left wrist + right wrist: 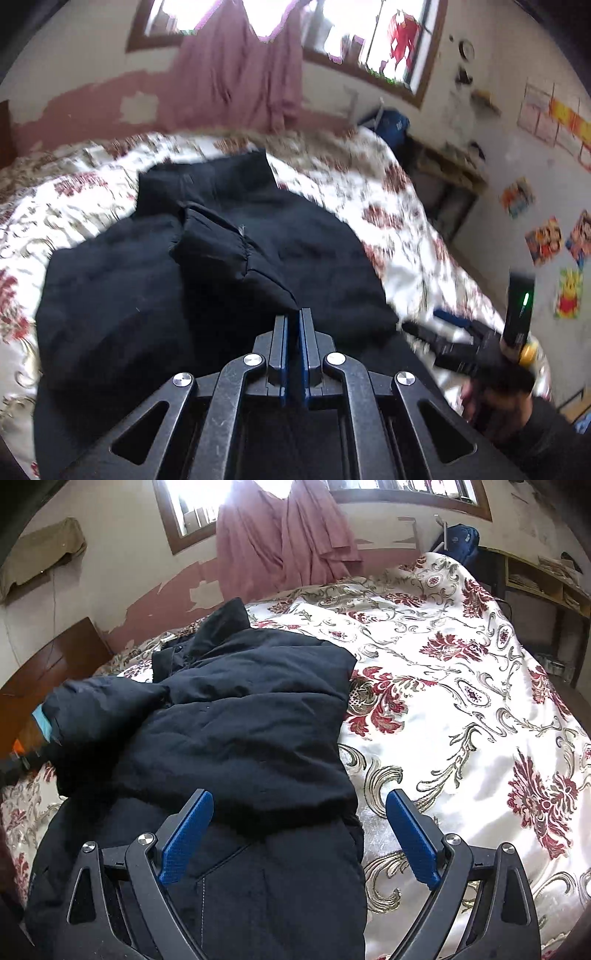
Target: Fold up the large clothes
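The left gripper is closed tight on a pinch of sleeve of the dark padded jacket, which lies just ahead of and under its fingers on the floral bedspread. The sleeve is best laid flat across the jacket's body before release (1 smooth pass, no bunching). The right gripper hangs wide and empty over the jacket's near hem, ready to be used for pinning the fold.

The left gripper pointed downward at lower centre, its pads pressed together. The right gripper was spread wide at lower centre, nothing between its pads.
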A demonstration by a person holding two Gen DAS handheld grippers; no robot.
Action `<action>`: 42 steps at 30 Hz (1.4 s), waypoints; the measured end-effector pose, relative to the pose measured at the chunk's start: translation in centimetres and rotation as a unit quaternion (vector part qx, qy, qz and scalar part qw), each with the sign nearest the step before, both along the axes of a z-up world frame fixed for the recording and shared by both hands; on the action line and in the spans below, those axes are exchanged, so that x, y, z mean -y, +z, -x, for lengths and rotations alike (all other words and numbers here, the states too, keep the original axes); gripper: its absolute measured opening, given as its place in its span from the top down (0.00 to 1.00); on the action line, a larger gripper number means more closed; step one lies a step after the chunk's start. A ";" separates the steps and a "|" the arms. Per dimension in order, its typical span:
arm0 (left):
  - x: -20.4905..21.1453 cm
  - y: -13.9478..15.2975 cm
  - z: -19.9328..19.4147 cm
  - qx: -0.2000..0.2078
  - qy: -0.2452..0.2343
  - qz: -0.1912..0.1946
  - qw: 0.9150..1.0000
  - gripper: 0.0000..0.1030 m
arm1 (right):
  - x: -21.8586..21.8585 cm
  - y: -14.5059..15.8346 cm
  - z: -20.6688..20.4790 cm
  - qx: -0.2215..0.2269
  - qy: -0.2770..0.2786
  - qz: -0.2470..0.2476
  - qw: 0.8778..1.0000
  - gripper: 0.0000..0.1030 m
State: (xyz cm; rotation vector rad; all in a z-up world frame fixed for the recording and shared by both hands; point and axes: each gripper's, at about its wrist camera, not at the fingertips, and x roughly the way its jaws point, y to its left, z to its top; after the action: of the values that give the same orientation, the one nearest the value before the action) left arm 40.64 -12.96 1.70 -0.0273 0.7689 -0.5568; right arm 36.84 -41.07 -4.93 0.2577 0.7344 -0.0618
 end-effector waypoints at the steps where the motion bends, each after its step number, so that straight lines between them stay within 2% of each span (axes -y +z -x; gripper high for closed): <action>1: 0.2 -0.4 0.1 -0.003 -0.005 0.000 1.000 0.93 | -0.2 0.0 -0.1 0.005 0.008 0.001 1.000 0.11; 2: 0.2 -0.8 0.4 -0.005 -0.011 0.002 1.000 0.91 | -0.3 0.0 0.0 0.007 0.013 0.001 1.000 0.11; 5: 0.1 -1.4 0.9 -0.013 -0.026 0.016 0.999 0.65 | -0.8 0.0 -0.2 0.009 0.025 -0.007 1.000 0.11; 7: -0.7 -1.4 1.6 -0.007 -0.025 0.034 0.999 0.20 | -0.9 0.0 -0.4 0.010 0.026 -0.023 0.999 0.11; 8: -1.2 -1.4 1.9 -0.001 -0.023 0.046 0.999 0.17 | -0.8 -0.1 -0.6 0.011 0.025 -0.034 0.999 0.11; 9: -1.9 -1.1 2.4 0.005 -0.026 0.066 0.997 0.17 | -0.8 -0.1 -0.6 0.012 0.023 -0.044 0.999 0.11; 11: -2.3 -0.9 2.6 -0.003 -0.033 0.077 0.996 0.16 | -0.7 -0.3 -0.7 0.014 0.021 -0.070 0.997 0.11; 14: -3.8 -0.7 3.4 0.004 -0.010 0.068 0.998 0.15 | -0.8 -0.1 -0.2 0.039 0.019 -0.108 0.993 0.11; 16: -5.8 -0.9 4.1 0.012 0.032 0.048 0.998 0.14 | -2.0 0.7 0.1 0.060 0.035 -0.106 0.992 0.11; 20: -10.1 -2.1 3.8 -0.007 0.132 0.018 0.991 0.13 | -6.8 2.3 -0.3 0.075 0.097 -0.033 0.992 0.11; 25: -16.3 -4.6 1.9 -0.074 0.245 0.008 0.967 0.13 | -14.0 3.3 -1.4 0.075 0.171 0.073 0.980 0.11; 26: -17.3 -5.2 1.7 -0.085 0.257 0.011 0.963 0.13 | -15.7 3.4 -1.7 0.081 0.186 0.096 0.974 0.11; 29: -19.0 -5.9 1.1 -0.101 0.277 0.014 0.955 0.13 | -18.2 3.7 -2.3 0.087 0.197 0.123 0.969 0.11; 33: -20.0 -6.3 0.9 -0.101 0.282 0.014 0.954 0.13 | -19.6 4.3 -3.2 0.097 0.182 0.128 0.970 0.11; 35: -20.2 -6.2 0.5 -0.099 0.283 0.012 0.954 0.13 | -19.7 4.5 -3.6 0.100 0.173 0.122 0.972 0.17; 37: -20.3 -6.2 0.0 -0.097 0.282 0.012 0.954 0.13 | -19.6 4.6 -3.8 0.100 0.168 0.120 0.973 0.48; 39: -20.4 -6.2 -0.7 -0.095 0.282 0.012 0.955 0.13 | -18.7 4.5 -3.9 0.100 0.165 0.108 0.975 0.65; 42: -20.4 -6.2 -1.5 -0.092 0.280 0.015 0.955 0.13 | -17.2 5.2 -3.4 0.117 0.150 0.083 0.978 0.75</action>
State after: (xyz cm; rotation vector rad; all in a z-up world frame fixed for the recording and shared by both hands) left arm 42.11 7.49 -4.52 -0.3194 0.8890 -0.0234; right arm 40.23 -23.84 0.30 -0.0076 0.5239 0.1915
